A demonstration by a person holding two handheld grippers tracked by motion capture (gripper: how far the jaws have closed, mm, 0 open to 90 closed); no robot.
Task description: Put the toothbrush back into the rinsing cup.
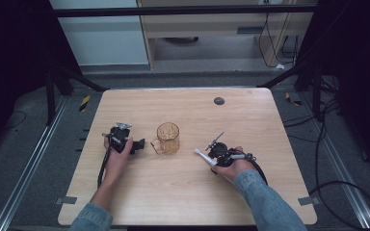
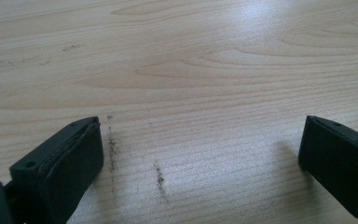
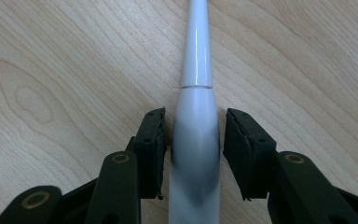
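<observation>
An amber glass mug (image 1: 167,138) stands upright near the middle of the wooden table (image 1: 188,197), its handle turned left. My left gripper (image 1: 141,143) (image 2: 200,135) lies just left of that handle, open, with bare wood between its jaws. To the right of the mug lies a white tapered toothbrush (image 1: 203,155) (image 3: 196,93), its thin end pointing up-left toward the mug. My right gripper (image 1: 212,160) (image 3: 195,126) is low over the table. Both its pads (image 3: 151,140) are closed against the thick part of the toothbrush body.
A small black round disc (image 1: 218,101) sits near the table's far edge. Cables (image 1: 337,187) lie on the floor to the right of the table, and dark stands rise at both far corners.
</observation>
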